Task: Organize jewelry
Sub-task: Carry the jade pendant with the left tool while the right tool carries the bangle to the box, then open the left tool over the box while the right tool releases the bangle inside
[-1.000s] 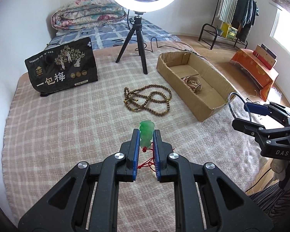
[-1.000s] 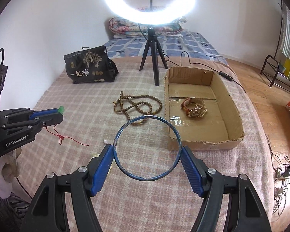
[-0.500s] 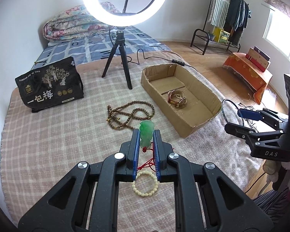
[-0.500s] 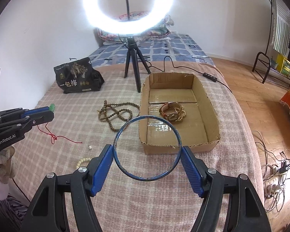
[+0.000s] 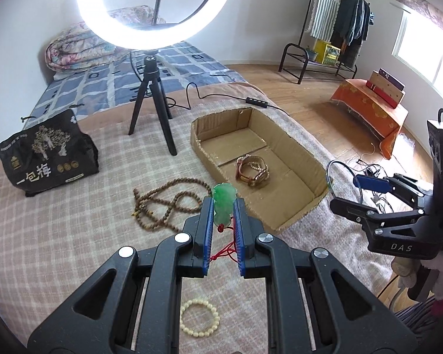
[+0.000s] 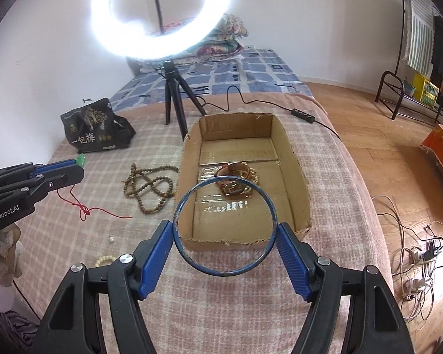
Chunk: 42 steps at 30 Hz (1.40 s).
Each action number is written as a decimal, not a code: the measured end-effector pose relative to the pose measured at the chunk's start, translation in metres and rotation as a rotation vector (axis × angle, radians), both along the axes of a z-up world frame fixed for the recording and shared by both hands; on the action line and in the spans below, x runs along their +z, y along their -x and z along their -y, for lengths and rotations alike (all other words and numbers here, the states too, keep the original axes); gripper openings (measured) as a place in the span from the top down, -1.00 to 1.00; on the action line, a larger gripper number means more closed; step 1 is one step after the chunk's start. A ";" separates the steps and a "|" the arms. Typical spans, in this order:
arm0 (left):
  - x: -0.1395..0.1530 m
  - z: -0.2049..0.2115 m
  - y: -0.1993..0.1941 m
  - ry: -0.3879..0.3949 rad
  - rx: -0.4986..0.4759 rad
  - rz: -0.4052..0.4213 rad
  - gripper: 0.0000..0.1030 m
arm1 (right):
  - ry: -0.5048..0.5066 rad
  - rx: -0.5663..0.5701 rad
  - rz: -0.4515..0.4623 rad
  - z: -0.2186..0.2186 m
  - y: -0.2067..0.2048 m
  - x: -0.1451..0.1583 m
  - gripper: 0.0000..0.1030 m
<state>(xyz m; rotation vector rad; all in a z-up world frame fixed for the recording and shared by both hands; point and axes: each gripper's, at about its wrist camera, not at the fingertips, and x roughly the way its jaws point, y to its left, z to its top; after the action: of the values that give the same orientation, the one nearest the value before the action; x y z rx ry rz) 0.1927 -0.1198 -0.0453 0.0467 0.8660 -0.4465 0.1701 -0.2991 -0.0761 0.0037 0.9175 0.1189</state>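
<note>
Left gripper point(image 5: 224, 206) is clamped on a green pendant point(image 5: 224, 199), its red cord point(image 6: 85, 206) trailing down onto the checked blanket point(image 5: 73, 236). Right gripper point(image 6: 225, 230) is squeezing a blue bangle point(image 6: 225, 271), held up just in front of the cardboard box point(image 6: 298, 177). A watch and some bracelets point(image 5: 252, 171) already sit inside the box. Wooden beads point(image 5: 165, 203) lie beside the box, and a cream bead bracelet point(image 5: 199, 318) sits nearer the camera.
</note>
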 end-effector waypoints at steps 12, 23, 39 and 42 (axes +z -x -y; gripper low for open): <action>-0.021 0.031 -0.059 0.000 -0.019 -0.017 0.77 | -0.007 -0.020 -0.044 0.018 -0.034 -0.021 -0.42; -0.049 0.058 -0.108 -0.013 -0.012 -0.036 0.77 | -0.011 -0.036 -0.074 0.029 -0.063 -0.043 -0.42; -0.072 0.079 -0.131 -0.031 -0.006 -0.059 0.77 | -0.003 -0.033 -0.103 0.030 -0.083 -0.062 -0.42; -0.072 0.080 -0.132 -0.031 0.005 -0.067 0.76 | 0.008 -0.037 -0.097 0.028 -0.083 -0.062 -0.43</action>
<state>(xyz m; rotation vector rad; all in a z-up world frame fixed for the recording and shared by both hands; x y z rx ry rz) 0.3249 -0.1993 -0.1170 0.0579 0.9385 -0.4319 0.2527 -0.3273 -0.1381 0.0188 1.0142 0.0808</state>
